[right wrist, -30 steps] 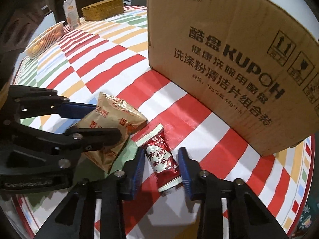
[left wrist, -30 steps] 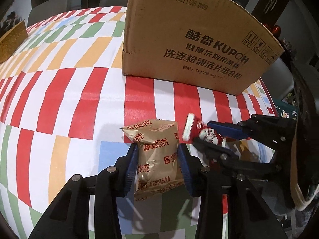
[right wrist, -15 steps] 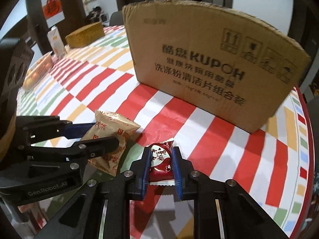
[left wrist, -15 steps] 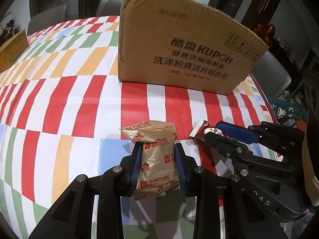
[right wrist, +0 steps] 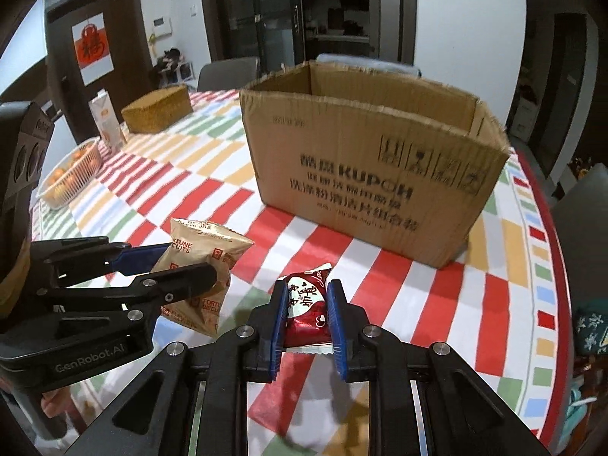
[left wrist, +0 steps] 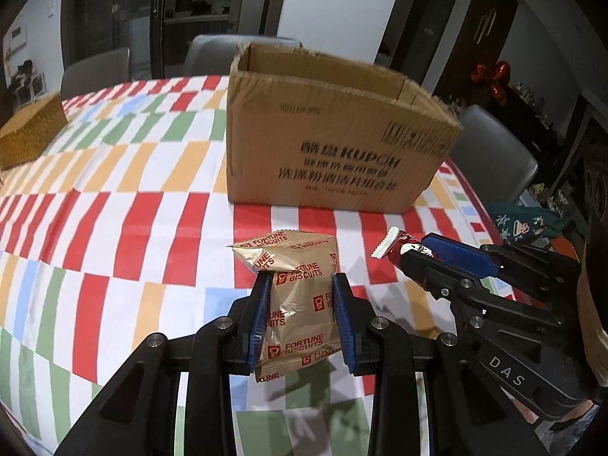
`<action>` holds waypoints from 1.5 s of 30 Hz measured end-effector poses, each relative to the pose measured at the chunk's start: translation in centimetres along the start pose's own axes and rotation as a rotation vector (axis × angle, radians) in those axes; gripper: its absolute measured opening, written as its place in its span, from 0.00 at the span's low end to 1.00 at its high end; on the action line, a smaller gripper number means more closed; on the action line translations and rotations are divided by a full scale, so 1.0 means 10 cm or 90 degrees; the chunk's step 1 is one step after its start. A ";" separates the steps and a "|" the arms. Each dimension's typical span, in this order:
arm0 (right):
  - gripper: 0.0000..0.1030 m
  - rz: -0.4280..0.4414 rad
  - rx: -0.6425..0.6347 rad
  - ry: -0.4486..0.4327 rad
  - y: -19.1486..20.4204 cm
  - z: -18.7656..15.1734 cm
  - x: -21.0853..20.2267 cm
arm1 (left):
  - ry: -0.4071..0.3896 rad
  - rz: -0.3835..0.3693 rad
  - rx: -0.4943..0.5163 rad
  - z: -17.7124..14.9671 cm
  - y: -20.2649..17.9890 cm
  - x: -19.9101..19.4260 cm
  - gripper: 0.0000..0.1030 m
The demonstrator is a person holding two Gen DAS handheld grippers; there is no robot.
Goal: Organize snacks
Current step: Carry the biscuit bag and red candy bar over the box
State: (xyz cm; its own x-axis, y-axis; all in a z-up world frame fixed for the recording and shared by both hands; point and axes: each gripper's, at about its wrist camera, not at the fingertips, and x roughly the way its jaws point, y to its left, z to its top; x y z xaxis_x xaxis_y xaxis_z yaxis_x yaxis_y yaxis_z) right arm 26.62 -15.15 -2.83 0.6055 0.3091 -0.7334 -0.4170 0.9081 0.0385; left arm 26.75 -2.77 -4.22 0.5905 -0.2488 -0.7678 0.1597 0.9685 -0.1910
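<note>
1. Below me lies a table under a glossy cloth (left wrist: 125, 235) of red, orange, green, blue and white blocks; its rim curves away on the right in the right wrist view.
2. Grey chairs (left wrist: 494, 159) stand behind the table, with dark doors and a pale wall beyond. A red paper sign (right wrist: 93, 47) hangs on one door.
3. An open corrugated cardboard box (left wrist: 334, 148) stands upright on the cloth ahead of me, with black print on its near face and ragged top edges.
4. My left gripper (left wrist: 300, 300) is clamped on a crinkly gold biscuit packet (left wrist: 300, 285), its blue pads pressing both sides; the packet hangs clear of the cloth, short of the box.
5. My right gripper (right wrist: 306, 302) pinches a small shiny red candy wrapper (right wrist: 306, 304) with serrated white ends, also off the cloth, just beside the packet.
6. Far left sit a woven straw-coloured block (right wrist: 157, 108), a carton (right wrist: 106, 117), and a white plastic basket (right wrist: 72, 174) holding orange fruit.
</note>
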 end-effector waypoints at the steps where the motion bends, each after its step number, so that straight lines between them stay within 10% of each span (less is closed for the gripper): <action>1: 0.22 -0.003 0.002 -0.006 0.00 0.01 -0.04 | -0.006 -0.001 0.002 0.02 -0.01 -0.04 0.32; 27: 0.22 -0.062 0.036 -0.176 -0.10 0.57 -0.91 | -0.172 0.004 0.062 0.75 -0.28 -0.83 0.32; 45: 0.22 -0.108 0.059 -0.220 -0.45 1.15 -0.92 | -0.207 0.022 0.110 1.51 -0.36 -0.69 0.32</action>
State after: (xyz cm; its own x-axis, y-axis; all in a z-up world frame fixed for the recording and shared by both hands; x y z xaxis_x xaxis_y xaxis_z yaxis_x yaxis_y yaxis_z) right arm 30.70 -18.78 11.56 0.8599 0.2153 -0.4628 -0.2381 0.9712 0.0094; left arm 34.02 -4.70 11.00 0.8138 -0.2333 -0.5322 0.2502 0.9673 -0.0415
